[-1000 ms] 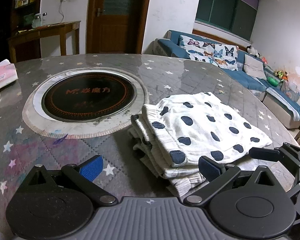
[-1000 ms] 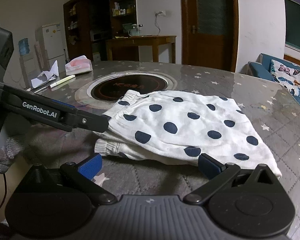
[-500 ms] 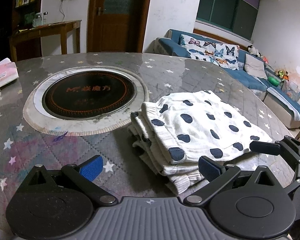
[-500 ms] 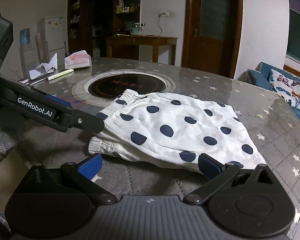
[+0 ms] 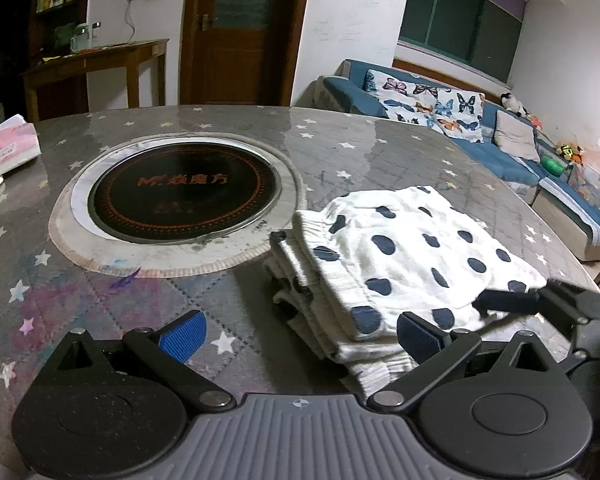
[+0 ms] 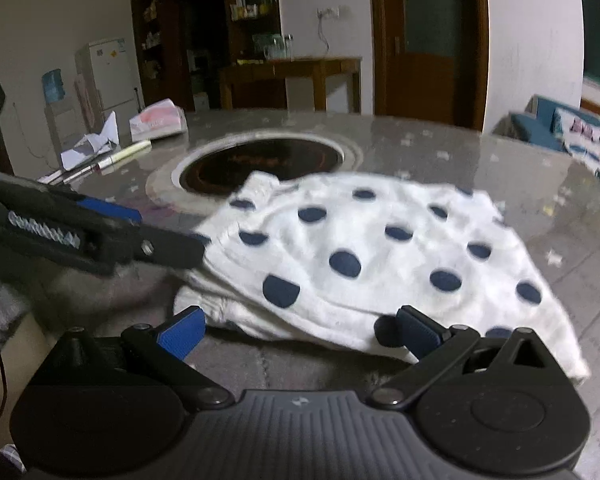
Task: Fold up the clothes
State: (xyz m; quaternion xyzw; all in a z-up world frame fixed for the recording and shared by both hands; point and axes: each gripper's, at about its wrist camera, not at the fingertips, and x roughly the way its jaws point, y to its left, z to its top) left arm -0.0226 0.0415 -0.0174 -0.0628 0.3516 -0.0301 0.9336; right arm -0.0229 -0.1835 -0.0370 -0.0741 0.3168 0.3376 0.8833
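The garment (image 5: pixel 412 256) lies folded at centre-right on the table (image 5: pixel 340 148), likely finished, so the left gripper (image 5: pixel 300 328) and right gripper (image 6: pixel 300 326) hover spread, gripping nothing.

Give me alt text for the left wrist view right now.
A folded white garment with navy polka dots lies on a grey star-patterned table, beside a round black inset cooktop. The open left gripper hovers at its near edge; the right gripper's finger reaches in from the right.
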